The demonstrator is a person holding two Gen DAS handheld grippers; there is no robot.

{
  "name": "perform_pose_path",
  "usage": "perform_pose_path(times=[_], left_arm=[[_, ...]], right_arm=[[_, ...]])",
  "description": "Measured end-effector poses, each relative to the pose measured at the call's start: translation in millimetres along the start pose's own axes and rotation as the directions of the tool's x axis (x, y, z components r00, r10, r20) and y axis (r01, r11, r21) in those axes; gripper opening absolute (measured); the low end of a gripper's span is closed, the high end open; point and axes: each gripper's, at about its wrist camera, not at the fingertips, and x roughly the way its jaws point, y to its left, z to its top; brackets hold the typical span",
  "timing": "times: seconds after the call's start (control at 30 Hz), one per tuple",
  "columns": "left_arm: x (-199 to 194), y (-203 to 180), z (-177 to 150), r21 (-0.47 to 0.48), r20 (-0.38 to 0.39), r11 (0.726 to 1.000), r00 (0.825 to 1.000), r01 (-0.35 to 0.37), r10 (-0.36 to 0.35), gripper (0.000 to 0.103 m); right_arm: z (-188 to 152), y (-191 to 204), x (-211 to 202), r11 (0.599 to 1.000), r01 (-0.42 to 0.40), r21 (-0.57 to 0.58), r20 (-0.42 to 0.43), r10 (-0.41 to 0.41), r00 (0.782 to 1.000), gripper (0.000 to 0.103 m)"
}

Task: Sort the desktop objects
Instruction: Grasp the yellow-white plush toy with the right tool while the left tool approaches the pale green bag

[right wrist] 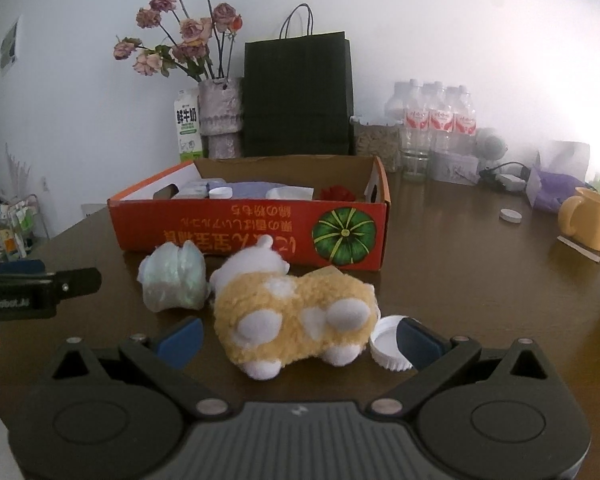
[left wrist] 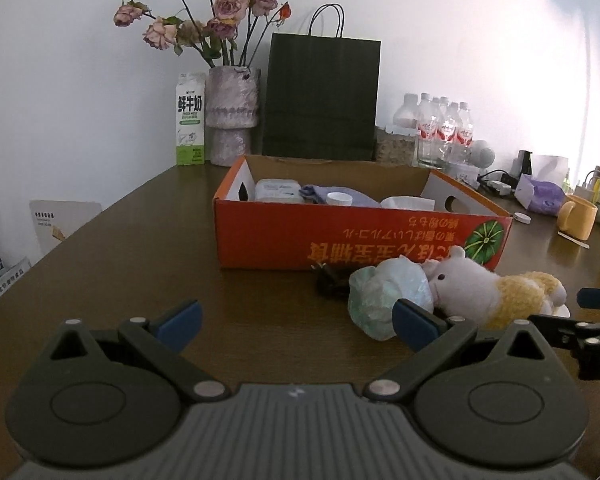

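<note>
1. The right gripper (right wrist: 300, 340), jaws spread, frames the plush toy (right wrist: 296, 316); judged best to close around its soft middle, clear of the white cap (right wrist: 388, 344) at 3 o'clock.
2. The left gripper (left wrist: 296, 322), jaws spread and empty, has the crumpled bag (left wrist: 384, 292) at 2 o'clock.
3. At 12 o'clock, the orange box (right wrist: 260, 228) holds a cloth, white containers and something red.

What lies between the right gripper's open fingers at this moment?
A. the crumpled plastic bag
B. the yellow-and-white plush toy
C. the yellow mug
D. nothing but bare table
B: in the right wrist view the plush toy lies on the table between the spread fingers of the right gripper, with the crumpled plastic bag off to its left and the yellow mug far to the right.
</note>
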Motion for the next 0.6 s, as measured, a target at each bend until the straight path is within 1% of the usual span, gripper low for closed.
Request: perform_pose_path(times=[0.4, 0.6], left_arm=[[4.4, 2.3, 0.9, -0.005, -0.013, 1.000, 1.000, -0.010, 0.010, 0.103], [5.7, 4.8, -0.1, -0.009, -0.016, 1.000, 1.000, -0.010, 0.010, 0.103]], right_arm=[[8.0, 3.7, 39.8, 1.000, -0.013, -0.008, -0.055, 0.013, 0.998, 0.103], [11.3, 3.6, 50.4, 1.000, -0.013, -0.009, -0.065, 0.012, 0.998, 0.103]])
